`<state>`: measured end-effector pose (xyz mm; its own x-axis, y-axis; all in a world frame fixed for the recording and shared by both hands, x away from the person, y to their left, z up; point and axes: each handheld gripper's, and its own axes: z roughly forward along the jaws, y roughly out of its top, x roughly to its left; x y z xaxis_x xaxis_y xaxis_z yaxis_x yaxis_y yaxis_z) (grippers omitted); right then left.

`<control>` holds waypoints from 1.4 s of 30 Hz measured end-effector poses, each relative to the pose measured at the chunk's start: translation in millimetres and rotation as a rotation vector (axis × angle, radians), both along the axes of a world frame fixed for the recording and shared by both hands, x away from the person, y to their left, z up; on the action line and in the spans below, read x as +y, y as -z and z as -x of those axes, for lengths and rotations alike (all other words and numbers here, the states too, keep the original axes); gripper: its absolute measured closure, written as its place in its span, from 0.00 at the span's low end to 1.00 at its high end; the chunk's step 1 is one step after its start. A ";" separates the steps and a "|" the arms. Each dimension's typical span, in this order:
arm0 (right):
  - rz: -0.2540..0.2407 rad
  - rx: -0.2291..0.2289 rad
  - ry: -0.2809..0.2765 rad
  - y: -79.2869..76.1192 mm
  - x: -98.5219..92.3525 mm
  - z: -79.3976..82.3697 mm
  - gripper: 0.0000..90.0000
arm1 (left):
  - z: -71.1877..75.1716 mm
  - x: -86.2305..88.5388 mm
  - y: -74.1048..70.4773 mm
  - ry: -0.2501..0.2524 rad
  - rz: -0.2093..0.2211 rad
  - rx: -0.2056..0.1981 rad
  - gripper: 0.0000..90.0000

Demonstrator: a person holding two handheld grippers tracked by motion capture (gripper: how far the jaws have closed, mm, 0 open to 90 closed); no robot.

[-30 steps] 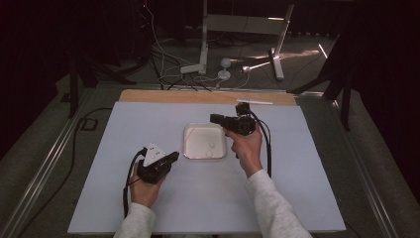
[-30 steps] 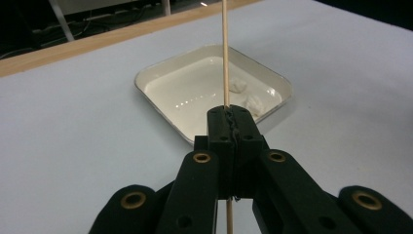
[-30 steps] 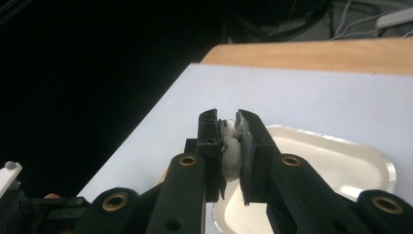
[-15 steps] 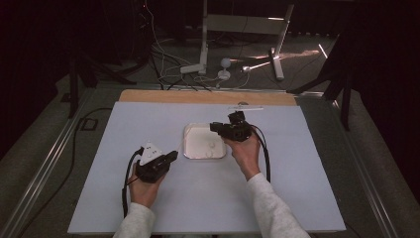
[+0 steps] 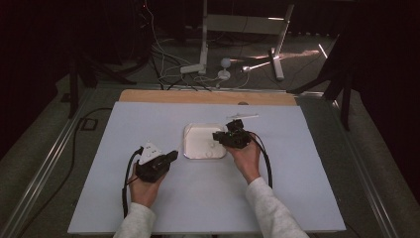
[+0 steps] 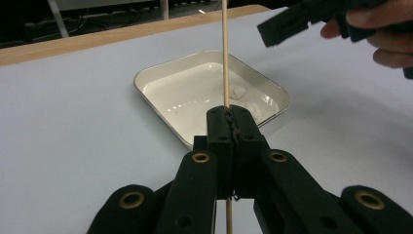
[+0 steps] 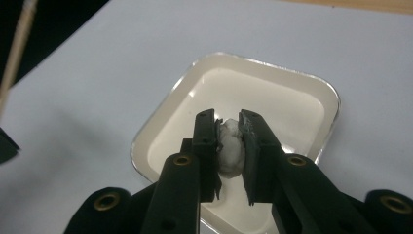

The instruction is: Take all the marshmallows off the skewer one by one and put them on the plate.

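Jaws of the right gripper [image 7: 229,127] pinch a white lump [image 7: 230,148] over the tray [image 7: 292,92]; left gripper [image 6: 229,119] clamps a thin stick [image 6: 225,48], its ends cut off

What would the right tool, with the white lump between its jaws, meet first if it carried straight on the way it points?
Most likely the floor of the white tray: the right tool, clamping the white lump, points down into it, though depth is unclear.

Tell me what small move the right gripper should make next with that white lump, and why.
Probably lift the white lump out of the tray and carry it toward the stick. The right gripper clamps the lump over the tray, and the left gripper holds the stick upright beside it, as if waiting to skewer it.
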<state>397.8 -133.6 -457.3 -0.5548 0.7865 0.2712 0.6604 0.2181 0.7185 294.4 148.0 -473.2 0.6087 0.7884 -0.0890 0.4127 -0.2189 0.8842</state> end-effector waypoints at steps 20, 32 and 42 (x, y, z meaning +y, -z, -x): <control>0.076 0.036 -0.012 26.6 1.7 3.3 0.85 | -0.8 -0.1 0.6 -0.001 0.008 0.007 1.00; 0.011 0.037 0.010 32.4 -6.5 3.5 0.48 | -1.0 -1.0 0.9 -0.002 0.007 0.007 0.99; -0.035 -0.025 -0.007 19.2 -9.1 11.9 0.16 | -0.1 -2.8 -0.6 -0.003 0.011 0.008 0.99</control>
<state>385.9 -142.7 -476.4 -0.5670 0.7730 0.2846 0.6410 0.1970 0.7419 294.5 145.2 -472.6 0.6059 0.7889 -0.1024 0.4207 -0.2084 0.8830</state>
